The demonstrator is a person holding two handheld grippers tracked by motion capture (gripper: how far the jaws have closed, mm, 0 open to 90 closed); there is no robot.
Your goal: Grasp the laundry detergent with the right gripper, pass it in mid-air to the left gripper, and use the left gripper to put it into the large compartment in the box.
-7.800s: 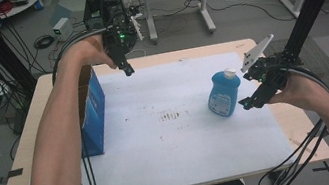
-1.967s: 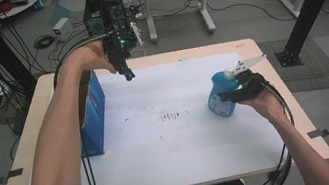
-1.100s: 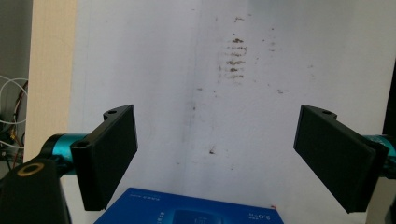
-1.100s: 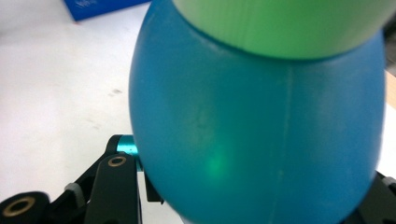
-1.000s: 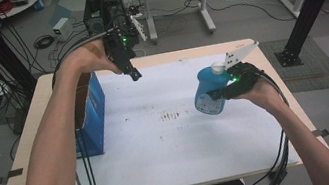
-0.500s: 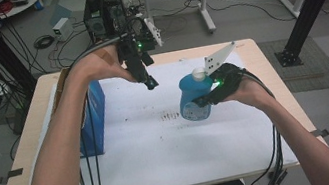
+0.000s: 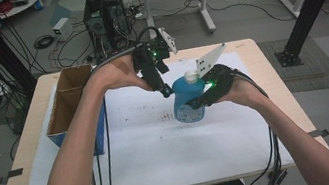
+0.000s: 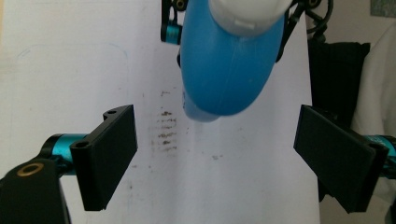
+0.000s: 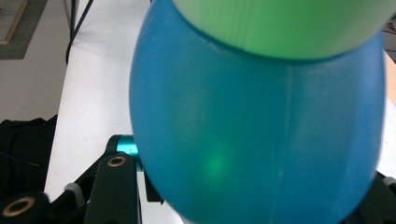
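Table [image 7: 258, 56]: right gripper [image 7: 199, 101] clamps blue bottle [image 7: 186, 99]; cardboard box [image 7: 69, 95] open.

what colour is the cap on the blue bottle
White; the cap on the blue bottle shows best in the high view.

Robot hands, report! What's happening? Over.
Right gripper shut on blue bottle, lifted. Left gripper open beside its white cap. Nothing between them.

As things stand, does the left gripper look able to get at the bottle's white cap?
Probably yes. The left gripper is open, with the white cap ahead and nothing between them; the right gripper grips the blue bottle lower down.
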